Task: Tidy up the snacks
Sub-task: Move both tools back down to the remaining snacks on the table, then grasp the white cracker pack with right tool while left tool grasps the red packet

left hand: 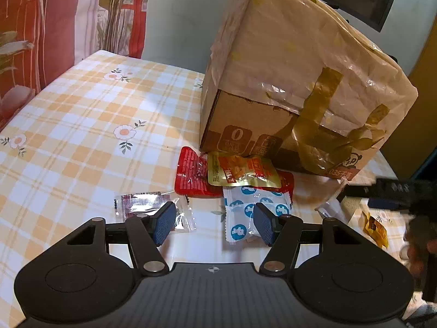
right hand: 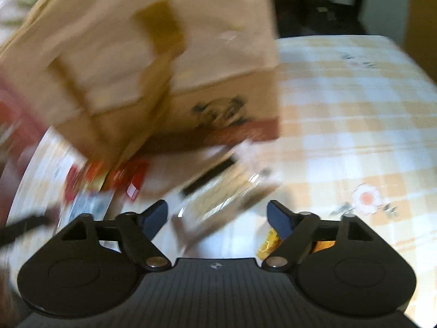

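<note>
1. the cardboard box (left hand: 295, 82) stands at the back of the checked tablecloth (left hand: 82, 114), with the snacks lying loose in front of it.
2. the left gripper (left hand: 214, 224) hovers with jaws apart and empty; the blue-and-white packet (left hand: 245, 213) lies just ahead to the right, its long axis toward the box.
3. the right gripper (right hand: 218, 216), jaws wide and empty, points at a blurred clear packet (right hand: 224, 191), the nearer hand for it.
</note>
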`<state>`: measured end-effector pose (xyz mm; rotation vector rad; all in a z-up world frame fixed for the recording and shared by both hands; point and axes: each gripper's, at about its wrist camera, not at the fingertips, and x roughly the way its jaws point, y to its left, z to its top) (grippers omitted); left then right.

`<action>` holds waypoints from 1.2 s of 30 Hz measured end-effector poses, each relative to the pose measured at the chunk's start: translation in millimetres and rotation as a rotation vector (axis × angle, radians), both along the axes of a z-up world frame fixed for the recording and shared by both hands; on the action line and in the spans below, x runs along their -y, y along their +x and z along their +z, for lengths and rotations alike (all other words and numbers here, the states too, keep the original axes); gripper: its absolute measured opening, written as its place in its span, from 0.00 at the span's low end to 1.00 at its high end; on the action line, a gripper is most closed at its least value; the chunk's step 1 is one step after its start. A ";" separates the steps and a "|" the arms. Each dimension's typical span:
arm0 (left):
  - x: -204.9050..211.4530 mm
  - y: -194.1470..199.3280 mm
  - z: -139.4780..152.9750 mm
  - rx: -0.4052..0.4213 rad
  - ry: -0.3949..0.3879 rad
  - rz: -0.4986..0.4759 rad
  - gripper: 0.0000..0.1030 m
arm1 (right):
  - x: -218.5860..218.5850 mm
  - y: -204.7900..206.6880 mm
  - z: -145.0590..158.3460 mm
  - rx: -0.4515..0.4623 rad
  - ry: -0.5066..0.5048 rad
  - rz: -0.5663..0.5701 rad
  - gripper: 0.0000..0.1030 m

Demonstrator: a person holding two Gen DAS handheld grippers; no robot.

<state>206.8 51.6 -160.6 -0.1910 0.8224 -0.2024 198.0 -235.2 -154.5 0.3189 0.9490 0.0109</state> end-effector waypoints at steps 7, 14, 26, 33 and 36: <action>0.1 -2.6 -3.7 -0.001 -0.008 -0.014 0.63 | -31.1 24.6 -8.2 0.002 -0.194 0.020 0.88; -0.8 -2.4 -6.7 -0.005 -0.014 -0.010 0.63 | -38.0 5.2 -21.1 -0.035 -0.279 0.080 0.90; 3.1 -1.8 -9.8 -0.014 0.002 -0.033 0.63 | -39.7 -44.2 -20.1 0.106 -0.200 0.293 0.60; 5.7 -3.1 -11.3 -0.025 0.012 -0.048 0.63 | -61.9 -50.8 -22.8 0.157 -0.215 0.420 0.58; 6.2 -3.2 -11.4 -0.027 0.014 -0.045 0.63 | -58.6 -43.8 -23.3 0.157 -0.208 0.386 0.58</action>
